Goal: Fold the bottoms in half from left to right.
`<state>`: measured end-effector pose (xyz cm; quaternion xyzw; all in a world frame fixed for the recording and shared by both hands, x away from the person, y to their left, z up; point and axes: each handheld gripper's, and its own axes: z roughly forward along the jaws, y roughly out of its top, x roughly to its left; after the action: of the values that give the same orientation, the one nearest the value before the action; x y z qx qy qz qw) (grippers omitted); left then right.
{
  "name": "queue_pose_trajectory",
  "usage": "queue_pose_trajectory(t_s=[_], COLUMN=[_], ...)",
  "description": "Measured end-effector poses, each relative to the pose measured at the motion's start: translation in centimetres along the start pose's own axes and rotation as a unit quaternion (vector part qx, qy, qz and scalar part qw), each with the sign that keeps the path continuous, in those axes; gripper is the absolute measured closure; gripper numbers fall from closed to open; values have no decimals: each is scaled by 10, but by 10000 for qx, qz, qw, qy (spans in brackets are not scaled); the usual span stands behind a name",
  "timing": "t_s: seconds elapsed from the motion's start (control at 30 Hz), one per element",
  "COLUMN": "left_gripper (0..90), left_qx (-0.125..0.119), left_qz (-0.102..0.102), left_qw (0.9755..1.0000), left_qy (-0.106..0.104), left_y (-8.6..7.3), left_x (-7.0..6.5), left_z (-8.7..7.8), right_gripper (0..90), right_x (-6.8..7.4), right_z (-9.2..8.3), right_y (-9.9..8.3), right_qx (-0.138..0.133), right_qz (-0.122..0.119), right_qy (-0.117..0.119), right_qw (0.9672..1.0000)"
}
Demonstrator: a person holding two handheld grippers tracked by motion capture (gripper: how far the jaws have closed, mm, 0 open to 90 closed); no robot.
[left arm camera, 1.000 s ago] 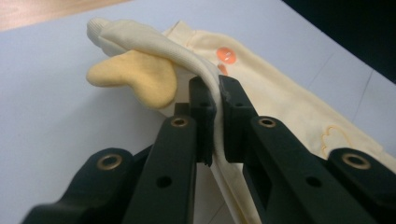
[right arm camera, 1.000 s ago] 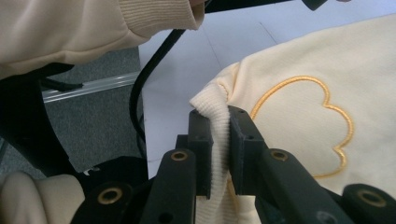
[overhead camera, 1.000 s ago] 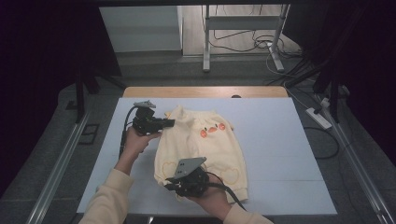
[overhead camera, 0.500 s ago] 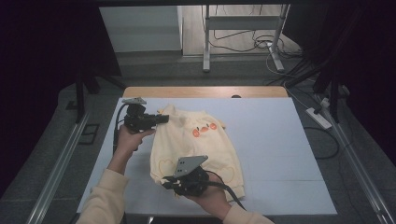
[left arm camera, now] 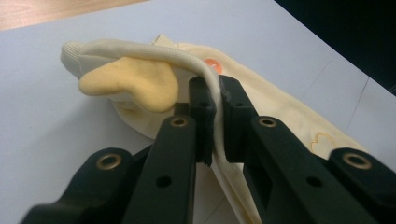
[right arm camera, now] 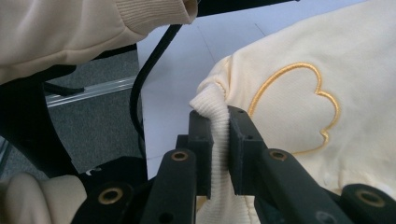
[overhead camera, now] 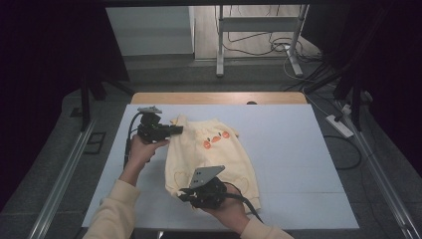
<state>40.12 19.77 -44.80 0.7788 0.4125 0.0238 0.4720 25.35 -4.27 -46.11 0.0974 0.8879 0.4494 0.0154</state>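
Yellow sweatshirt [overhead camera: 211, 154] lay on the counter [overhead camera: 298, 149], partly folded. Left hand-held gripper [overhead camera: 175, 130] was clamped on its far edge, right hand-held gripper [overhead camera: 185, 195] clamped on the ribbed near corner. Grasping looked done; fold itself likely unfinished.

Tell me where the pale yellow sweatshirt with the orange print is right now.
In the high view the pale yellow sweatshirt lies mid-table on the white sheet, pinched at its far-left edge by the left gripper and at its near hem by the right gripper.
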Motion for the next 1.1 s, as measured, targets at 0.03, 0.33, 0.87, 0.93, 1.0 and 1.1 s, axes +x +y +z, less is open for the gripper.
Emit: queue_pose_trajectory(t_s=[0.03, 0.33, 0.87, 0.93, 1.0, 1.1], left_gripper=[837, 835, 834, 834, 834, 834], left_qx=[7, 34, 61, 75, 88, 90], left_qz=[-8, -27, 71, 74, 77, 87], left_qw=[10000, 10000, 9999, 9999, 9999, 9999], left_qy=[-12, -28, -50, -50, -54, -57], left_y=[0, -2, -2, -2, -1, -1], left_x=[0, -1, -7, -8, -8, -9], left_z=[1, 6, 22, 24, 26, 28], right_gripper=[805, 805, 806, 806, 807, 806], right_x=[0, -3, -7, -8, -8, -10], right_z=[-1, -16, -28, -30, -33, -35], right_y=[-1, -12, -25, -26, -27, -29], right_qx=[5, 24, 55, 72, 77, 70], right_qz=[8, 122, 253, 266, 288, 313], right_qy=[-4, -130, -233, -249, -267, -293], right_qw=[10000, 9998, 9994, 9993, 9992, 9991])
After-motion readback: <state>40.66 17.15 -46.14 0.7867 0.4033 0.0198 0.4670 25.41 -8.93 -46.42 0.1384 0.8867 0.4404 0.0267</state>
